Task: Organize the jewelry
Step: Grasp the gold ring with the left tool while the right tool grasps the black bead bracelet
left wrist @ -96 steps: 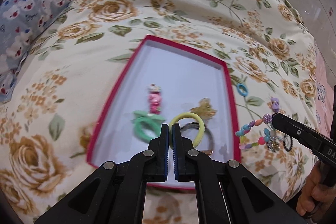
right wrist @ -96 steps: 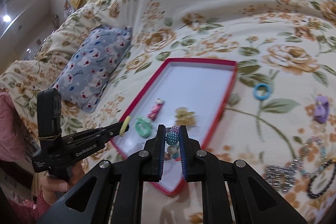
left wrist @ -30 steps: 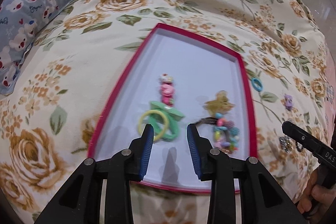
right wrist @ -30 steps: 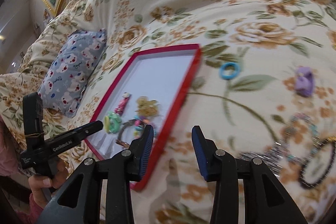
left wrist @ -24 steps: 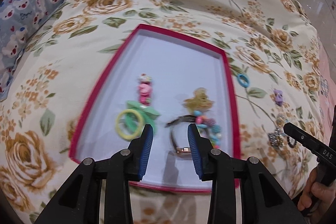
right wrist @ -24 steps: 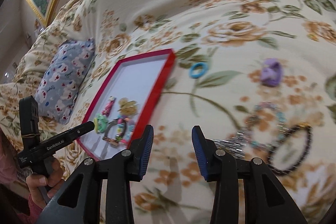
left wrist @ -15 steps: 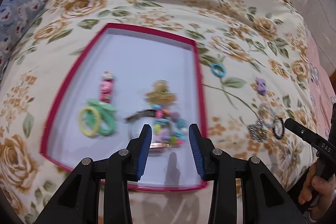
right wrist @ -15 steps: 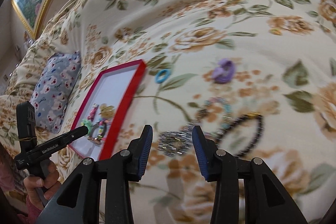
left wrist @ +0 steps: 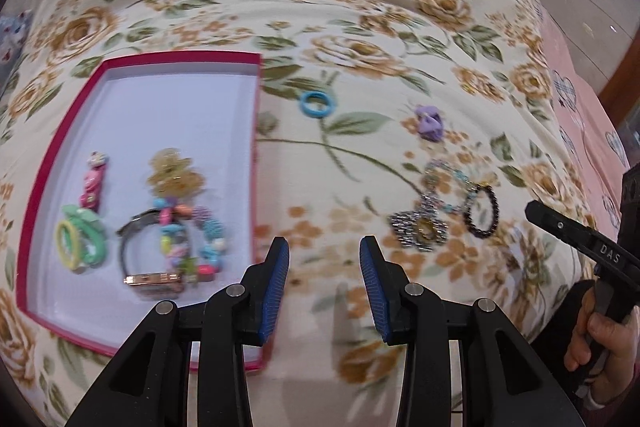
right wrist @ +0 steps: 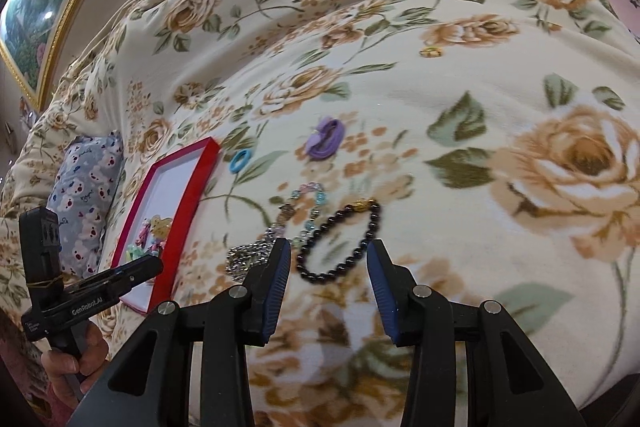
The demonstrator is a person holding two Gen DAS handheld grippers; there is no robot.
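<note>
Cream floral-print bedspread (left wrist: 360,7) spans both views. Red-rimmed white shallow tray (left wrist: 256,131) at 9 o'clock in left view; beaded jewellery lies inside, bare white floor at its far end. Open fabric between tray edge and dark round-bead bracelet (right wrist: 340,243), which sits at 12 o'clock between the right gripper (right wrist: 326,267) tips. Left gripper (left wrist: 320,267): jaws apart, empty, body reads "GenRobot.AI". Right: jaws apart, empty, reads "DAS"

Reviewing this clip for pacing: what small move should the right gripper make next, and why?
Probably lower the right gripper onto the dark beaded bracelet: its jaws stand open and empty right over it, and the bracelet lies on the bedspread, outside the red tray.
</note>
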